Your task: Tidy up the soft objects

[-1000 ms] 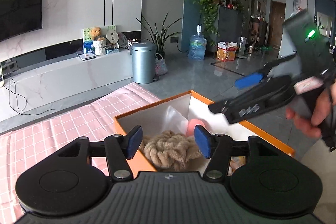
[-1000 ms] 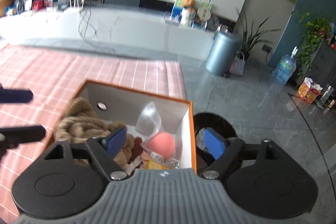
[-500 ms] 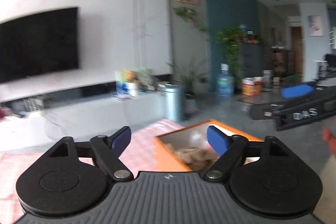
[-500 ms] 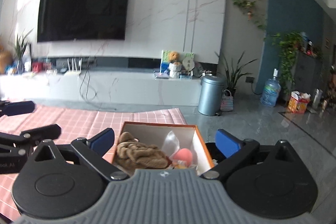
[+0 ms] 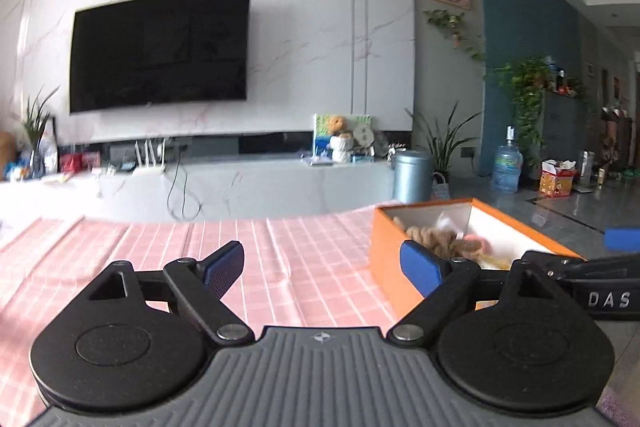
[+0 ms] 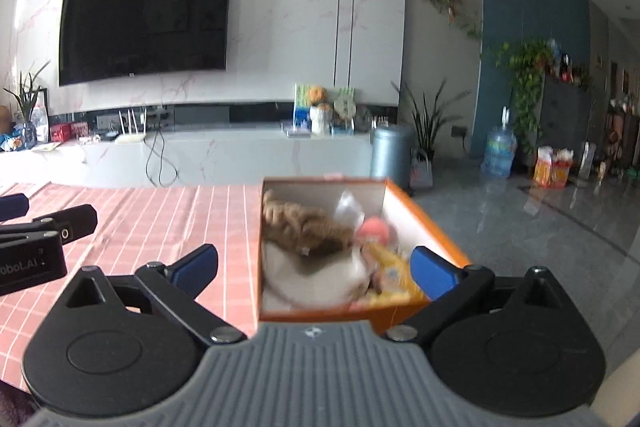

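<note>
Right wrist view: an orange box point(image 6: 420, 223) with white inner walls is seen at the right edge of a table covered by a pink checked cloth point(image 6: 160, 219), near its far right corner. Inside the box, soft things are packed together: a tan braided rope bundle point(image 6: 304, 223) toward the far left, a pink sponge point(image 6: 374, 233) in clear wrapping to its right, something white point(image 6: 316, 273) at the near side, and a yellow item point(image 6: 390, 267); these are blurred, so the last two cannot be identified with confidence. The right gripper point(image 6: 314, 265) is held just in front of the box, its blue-padded jaws spread wide with nothing between them. In the left wrist view, the left gripper point(image 5: 322, 263) is likewise spread and empty, held over the cloth beside the box's left wall point(image 5: 386, 255). No loose soft object is visible on the cloth in either view. The task is therefore judged to be finished or nearly so, with little left beyond drawing the tools back.
</note>
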A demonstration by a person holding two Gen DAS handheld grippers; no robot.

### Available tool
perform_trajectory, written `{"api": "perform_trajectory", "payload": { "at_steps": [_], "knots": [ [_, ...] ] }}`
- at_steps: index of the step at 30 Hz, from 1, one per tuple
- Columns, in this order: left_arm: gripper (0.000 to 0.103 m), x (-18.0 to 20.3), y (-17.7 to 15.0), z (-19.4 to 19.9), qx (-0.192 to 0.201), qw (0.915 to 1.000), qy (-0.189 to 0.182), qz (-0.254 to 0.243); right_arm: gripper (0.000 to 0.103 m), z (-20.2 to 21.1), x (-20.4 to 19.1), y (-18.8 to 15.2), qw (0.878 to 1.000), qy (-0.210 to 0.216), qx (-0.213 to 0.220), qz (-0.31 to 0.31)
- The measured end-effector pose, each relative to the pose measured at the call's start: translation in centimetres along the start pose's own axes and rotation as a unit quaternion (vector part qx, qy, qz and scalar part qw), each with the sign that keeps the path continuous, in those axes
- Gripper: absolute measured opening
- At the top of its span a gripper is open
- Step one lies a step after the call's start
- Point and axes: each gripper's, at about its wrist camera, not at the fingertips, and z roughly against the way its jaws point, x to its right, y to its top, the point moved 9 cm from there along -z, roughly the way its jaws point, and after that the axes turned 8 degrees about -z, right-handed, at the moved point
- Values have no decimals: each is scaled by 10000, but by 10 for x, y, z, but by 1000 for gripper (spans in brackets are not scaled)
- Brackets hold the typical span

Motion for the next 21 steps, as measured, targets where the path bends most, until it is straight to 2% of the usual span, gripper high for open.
{"api": "perform_trajectory", "payload": {
  "at_steps": [2, 7, 21],
  "knots": [
    [103, -2, -12, -1, -153, 9998, -90, -39, 100, -3, -1, -11, 9999, 18, -117, 12],
    [103, -12, -33, -2, -439, 9990, 10, -57, 100, -7, -3, -33, 9995, -47, -327, -10],
    [103, -11, -45, 5, -620, 9981, 33, -57, 100, -11, -8, -43, 9988, -36, -480, 22]
  ]
}}
